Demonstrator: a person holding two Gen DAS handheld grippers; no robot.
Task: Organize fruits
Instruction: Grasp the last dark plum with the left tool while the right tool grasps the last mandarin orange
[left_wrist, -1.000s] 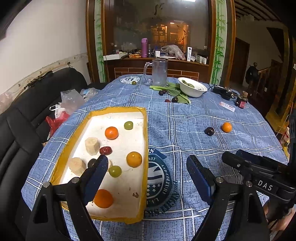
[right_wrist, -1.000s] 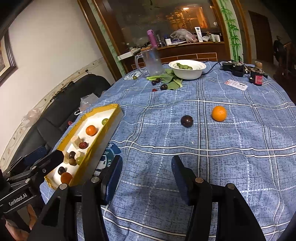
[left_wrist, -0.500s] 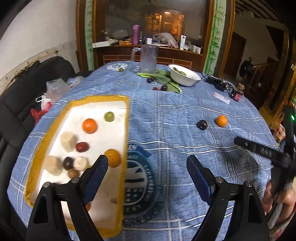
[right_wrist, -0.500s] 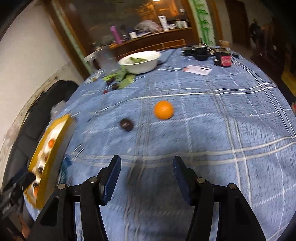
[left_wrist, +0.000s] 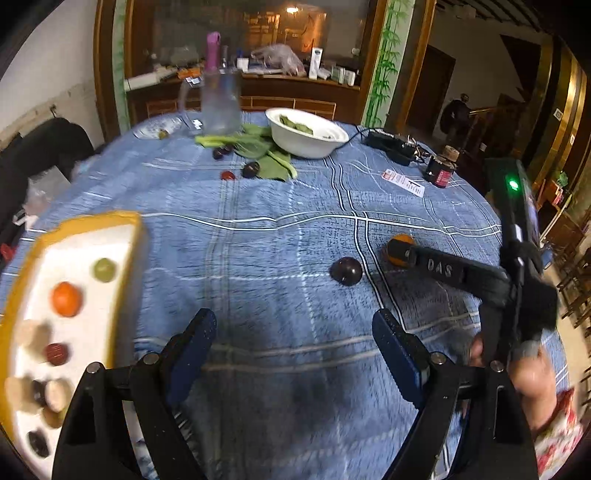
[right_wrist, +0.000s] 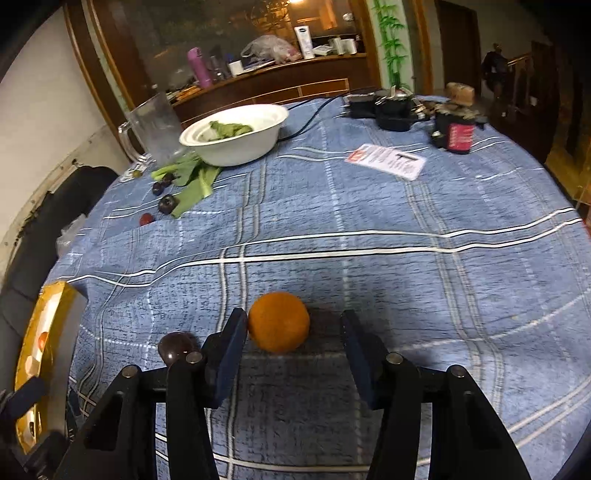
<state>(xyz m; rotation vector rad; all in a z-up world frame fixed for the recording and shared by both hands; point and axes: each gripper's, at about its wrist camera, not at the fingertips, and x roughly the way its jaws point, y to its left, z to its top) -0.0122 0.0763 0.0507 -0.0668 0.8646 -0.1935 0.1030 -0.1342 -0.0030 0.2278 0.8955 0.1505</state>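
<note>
An orange (right_wrist: 279, 322) lies on the blue checked tablecloth between the fingertips of my open right gripper (right_wrist: 293, 326), close to the left finger (right_wrist: 231, 341). A dark plum (right_wrist: 177, 347) lies just left of that finger. In the left wrist view the plum (left_wrist: 346, 270) and the orange (left_wrist: 398, 251) lie mid-table, the orange partly hidden by the right gripper. My left gripper (left_wrist: 293, 332) is open and empty above the cloth. The yellow-rimmed white tray (left_wrist: 92, 221) at the left holds several fruits, among them an orange (left_wrist: 66, 299) and a green grape (left_wrist: 104, 269).
A white bowl (left_wrist: 306, 133) with greens, a glass jug (left_wrist: 220, 103), leafy greens (left_wrist: 266, 162) and small dark fruits (left_wrist: 251, 170) stand at the far side. A card (right_wrist: 386, 160), a dark jar (right_wrist: 458, 134) and a black charger (right_wrist: 388, 107) lie at the far right.
My right gripper has moved forward and down until its fingers straddle the orange. My left gripper has swung right, so the tray has slid to the left edge of its view.
</note>
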